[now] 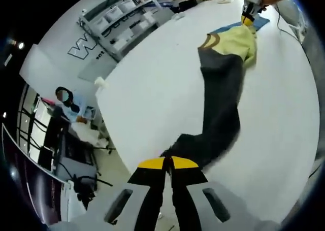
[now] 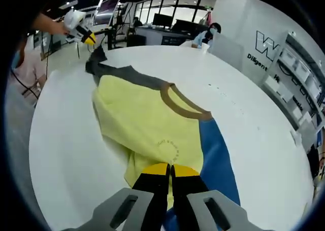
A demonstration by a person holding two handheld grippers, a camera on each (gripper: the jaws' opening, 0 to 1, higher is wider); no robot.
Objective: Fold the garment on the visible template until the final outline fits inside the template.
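The garment (image 2: 147,124) lies spread across a white counter (image 2: 66,165), partly over a blue template (image 2: 218,160) that shows along 1 edge of it. It is a yellow shirt with a brown collar (image 2: 185,103) and dark grey sleeves; a small ring of print sits on the yellow body near the lower hem.

In the right gripper view, the right gripper (image 2: 170,171) has its 2 yellow-tipped jaws pressed together on the yellow hem, the cloth bunched just in front of them, so it is clenched on the garment. Far across the counter, the left gripper (image 2: 87,38) pinches the end of the dark grey sleeve (image 2: 96,58), which rises slightly off the counter toward it. A person's hand holds that gripper.

In the left gripper view, the left gripper (image 1: 168,164) is closed on the end of the dark grey sleeve (image 1: 221,104), which stretches away as a long dark band to the yellow body (image 1: 236,43). Beyond the yellow cloth, a strip of the blue template (image 1: 259,23) is visible, and the right gripper (image 1: 247,19) sits at the garment's far edge, held by a hand.

Around the counter stand shelving with grey bins (image 1: 119,18), a white wall panel with lettering (image 2: 264,51), desks with monitors (image 2: 162,20), and seated people in the background
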